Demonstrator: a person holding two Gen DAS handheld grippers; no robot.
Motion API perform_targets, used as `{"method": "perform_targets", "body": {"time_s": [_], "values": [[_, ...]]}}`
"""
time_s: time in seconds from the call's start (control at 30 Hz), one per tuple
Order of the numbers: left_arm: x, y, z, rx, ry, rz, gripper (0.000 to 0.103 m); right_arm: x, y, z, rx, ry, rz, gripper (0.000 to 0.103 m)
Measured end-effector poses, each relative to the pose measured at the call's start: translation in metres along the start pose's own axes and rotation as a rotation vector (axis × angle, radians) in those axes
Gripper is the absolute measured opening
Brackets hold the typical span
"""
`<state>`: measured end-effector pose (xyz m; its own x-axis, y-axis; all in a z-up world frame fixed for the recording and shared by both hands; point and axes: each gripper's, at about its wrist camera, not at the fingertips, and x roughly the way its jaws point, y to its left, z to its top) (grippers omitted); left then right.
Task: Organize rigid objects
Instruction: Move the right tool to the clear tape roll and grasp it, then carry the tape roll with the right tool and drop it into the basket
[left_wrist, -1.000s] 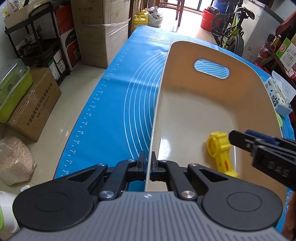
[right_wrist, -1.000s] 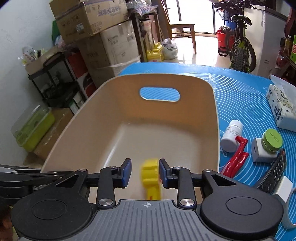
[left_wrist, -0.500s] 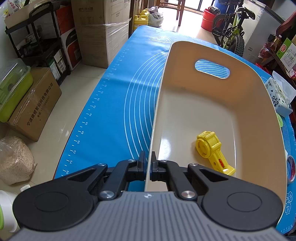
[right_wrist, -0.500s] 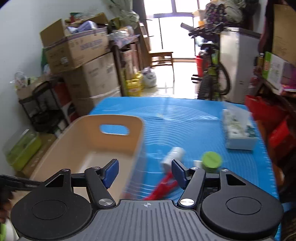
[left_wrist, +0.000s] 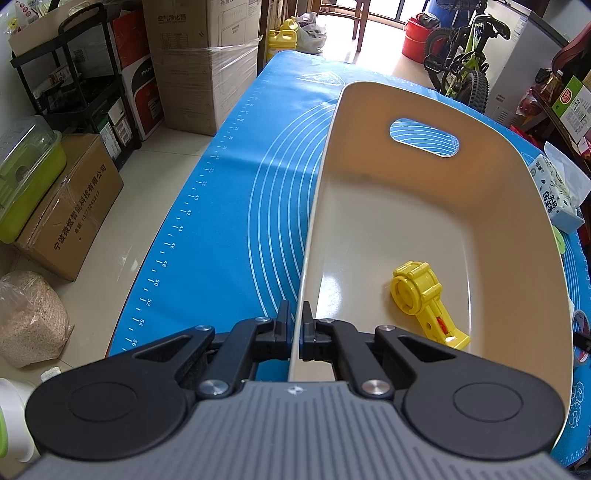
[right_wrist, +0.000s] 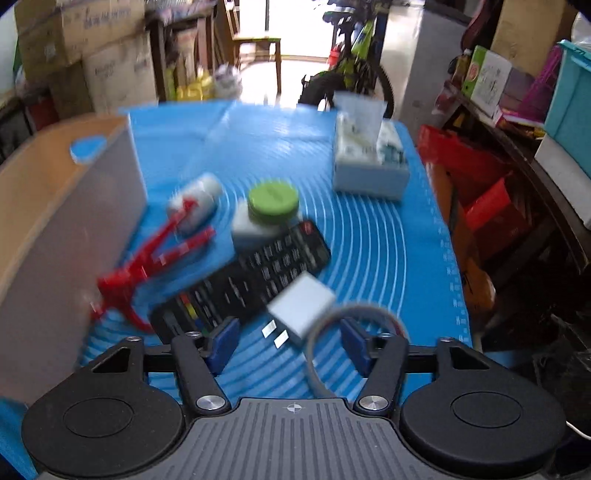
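My left gripper (left_wrist: 294, 325) is shut on the near left rim of the beige bin (left_wrist: 373, 110). A yellow plastic tool (left_wrist: 421, 295) lies inside on the bin's floor. My right gripper (right_wrist: 290, 341) hovers over the blue mat to the right of the bin (right_wrist: 66, 221), its jaws closing with nothing pressed between them. Just ahead of it lie a white charger plug (right_wrist: 301, 308) with its cable, a black remote (right_wrist: 251, 277), a red tool (right_wrist: 155, 254), a white bottle (right_wrist: 195, 203) and a green-lidded jar (right_wrist: 271, 203). The right wrist view is blurred.
A tissue pack (right_wrist: 369, 162) stands at the far right of the blue mat (left_wrist: 229, 206). Cardboard boxes (left_wrist: 199, 66) and a shelf crowd the floor to the left. A bicycle (left_wrist: 465, 66) stands beyond the table's far end.
My right gripper let go of the yellow tool into the bin, then swung right and came over the loose objects on the mat. The left gripper stayed put on the rim.
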<state>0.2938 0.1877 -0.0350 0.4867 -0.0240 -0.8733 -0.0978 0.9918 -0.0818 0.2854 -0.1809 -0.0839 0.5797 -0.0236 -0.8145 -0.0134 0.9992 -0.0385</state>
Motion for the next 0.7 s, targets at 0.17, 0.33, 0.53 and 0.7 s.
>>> {"method": "perform_targets", "body": {"time_s": [0.17, 0.33, 0.53, 0.7], "values": [[0.000, 0.000, 0.000, 0.000, 0.001, 0.000, 0.005, 0.017, -0.002, -0.005, 0.012, 0.038, -0.010, 0.052], [0.000, 0.001, 0.000, -0.001, 0.000, 0.000, 0.005, 0.027, 0.000, -0.007, -0.002, 0.056, -0.017, 0.040], [0.000, 0.001, 0.000, -0.001, 0.000, 0.001, 0.005, 0.029, 0.002, -0.013, -0.036, 0.042, -0.050, 0.019], [0.000, 0.001, 0.000, -0.001, 0.000, 0.001, 0.005, 0.023, -0.004, -0.015, 0.013, 0.019, -0.054, 0.016]]}}
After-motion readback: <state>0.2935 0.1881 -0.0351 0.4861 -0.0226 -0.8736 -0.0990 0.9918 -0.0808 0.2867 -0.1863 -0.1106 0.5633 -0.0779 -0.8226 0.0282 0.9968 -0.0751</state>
